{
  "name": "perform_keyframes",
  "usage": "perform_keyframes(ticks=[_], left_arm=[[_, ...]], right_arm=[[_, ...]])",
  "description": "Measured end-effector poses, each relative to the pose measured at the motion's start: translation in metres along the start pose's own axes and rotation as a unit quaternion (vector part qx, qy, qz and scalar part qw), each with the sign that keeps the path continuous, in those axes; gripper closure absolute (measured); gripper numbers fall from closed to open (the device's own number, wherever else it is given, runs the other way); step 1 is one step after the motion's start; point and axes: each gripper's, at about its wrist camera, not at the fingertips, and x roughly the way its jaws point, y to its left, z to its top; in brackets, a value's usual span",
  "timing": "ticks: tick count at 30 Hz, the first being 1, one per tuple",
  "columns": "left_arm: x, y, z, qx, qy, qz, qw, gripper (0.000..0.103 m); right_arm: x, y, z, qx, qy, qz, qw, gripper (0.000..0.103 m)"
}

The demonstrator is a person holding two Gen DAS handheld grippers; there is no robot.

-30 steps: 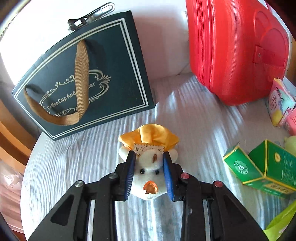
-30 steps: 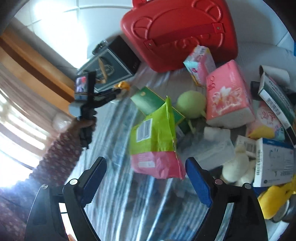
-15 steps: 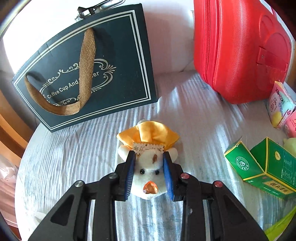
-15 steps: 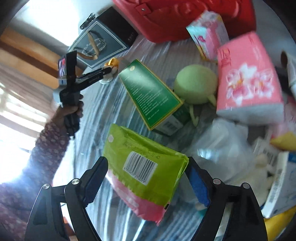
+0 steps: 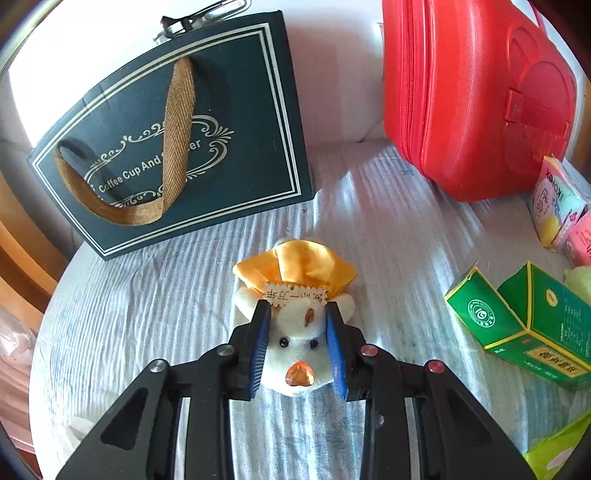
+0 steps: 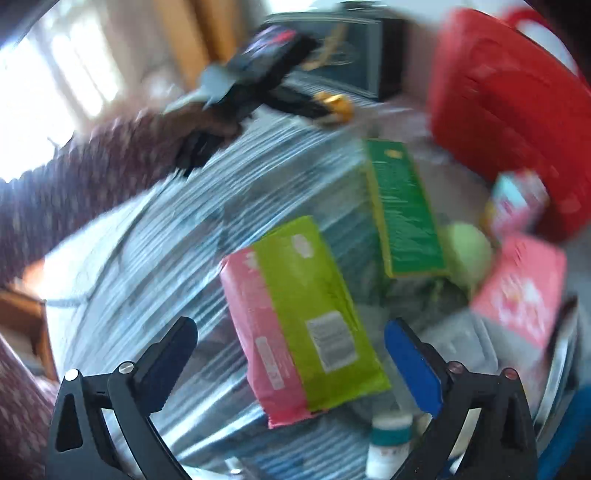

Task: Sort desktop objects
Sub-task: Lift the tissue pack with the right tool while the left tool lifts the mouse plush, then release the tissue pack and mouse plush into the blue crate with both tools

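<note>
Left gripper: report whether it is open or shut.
Shut on the plush toy: the left gripper has both blue pads pressed against the sides of its white head.

Left wrist view:
- Plush toy [image 5: 295,343]: both cheeks covered by the blue pads [image 5: 258,347]; underside hidden.
- Dark gift bag [image 5: 229,122]: brown strap [image 5: 173,147] covers the middle of the printed wording.
- Metal clip [image 5: 199,18], 12 o'clock: cut off by the frame edge.
- Red case [image 5: 461,92], 2 o'clock: top cropped.
- Lime-green packet [image 5: 561,446], 4 o'clock: only a corner shows.
- Pale green round object [image 5: 580,282], 3 o'clock: mostly out of frame.

Right wrist view:
- Whole frame motion-blurred; the barcode label on the packet [image 6: 317,317] is unreadable.
- White bottle [image 6: 388,446], 6 o'clock: lower part cropped.
</note>
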Motion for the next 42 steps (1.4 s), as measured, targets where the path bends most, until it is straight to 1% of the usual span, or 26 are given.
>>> perform_keyframes(ticks=[2,3,4,6,7,8,9,11,14,17,19,23,27,32,35,38,40,42], left_arm=[[-0.001,-0.002,-0.001,0.006,0.0,0.001,1.0,0.074],[-0.001,-0.002,-0.001,0.009,0.0,0.001,1.0,0.074],[0.0,-0.002,-0.001,0.009,0.0,0.002,1.0,0.074],[0.0,-0.001,0.0,0.006,0.0,-0.001,1.0,0.074],[0.0,0.0,0.0,0.005,-0.001,-0.001,1.0,0.074],[0.0,-0.001,-0.001,0.005,-0.002,0.0,1.0,0.074],[0.0,-0.002,-0.001,0.005,-0.004,0.001,1.0,0.074],[-0.002,-0.003,-0.003,0.006,-0.008,0.003,0.9999,0.076],[-0.012,-0.003,-0.008,-0.003,-0.014,-0.002,0.9999,0.077],[-0.035,-0.004,-0.015,-0.004,-0.031,0.002,0.9995,0.077],[-0.055,-0.007,-0.021,-0.002,-0.044,0.006,0.999,0.077],[-0.108,-0.013,-0.038,0.001,-0.067,0.01,0.9977,0.077],[-0.17,-0.023,-0.057,0.02,-0.097,0.018,0.9949,0.077],[-0.248,-0.039,-0.069,0.037,-0.136,0.007,0.99,0.077],[-0.294,-0.058,-0.071,0.058,-0.164,-0.008,0.9847,0.077],[-0.336,-0.09,-0.066,0.081,-0.196,-0.04,0.9764,0.077],[-0.362,-0.115,-0.06,0.099,-0.217,-0.068,0.9687,0.077],[-0.387,-0.145,-0.053,0.122,-0.237,-0.098,0.9588,0.077]], right_arm=[[0.025,0.006,0.008,-0.044,0.035,-0.005,0.998,0.0],[0.038,0.004,0.012,-0.049,0.052,0.002,0.997,0.0],[0.045,0.001,0.009,-0.047,0.062,0.018,0.997,0.0],[0.06,-0.004,0.012,-0.041,0.073,0.04,0.996,0.0],[0.066,-0.007,0.012,-0.035,0.082,0.04,0.995,0.003],[0.073,-0.01,0.013,-0.023,0.088,0.032,0.995,0.016],[0.076,-0.011,0.013,-0.002,0.086,0.03,0.996,0.021],[0.071,-0.014,0.012,0.04,0.069,0.03,0.996,0.035],[0.053,-0.015,0.007,0.086,0.038,0.017,0.995,0.042],[0.032,-0.027,-0.002,0.155,0.011,0.022,0.988,0.043],[0.012,-0.031,-0.007,0.18,-0.01,0.017,0.983,0.043],[-0.033,-0.029,-0.015,0.205,-0.062,-0.002,0.977,0.044],[-0.082,-0.009,-0.014,0.214,-0.12,-0.03,0.969,0.044],[-0.153,0.012,-0.026,0.224,-0.184,-0.068,0.955,0.044],[-0.201,0.029,-0.041,0.237,-0.223,-0.092,0.941,0.044],[-0.25,0.048,-0.065,0.252,-0.259,-0.124,0.924,0.044],[-0.283,0.06,-0.088,0.269,-0.281,-0.148,0.909,0.044],[-0.313,0.068,-0.111,0.287,-0.301,-0.169,0.894,0.044]])
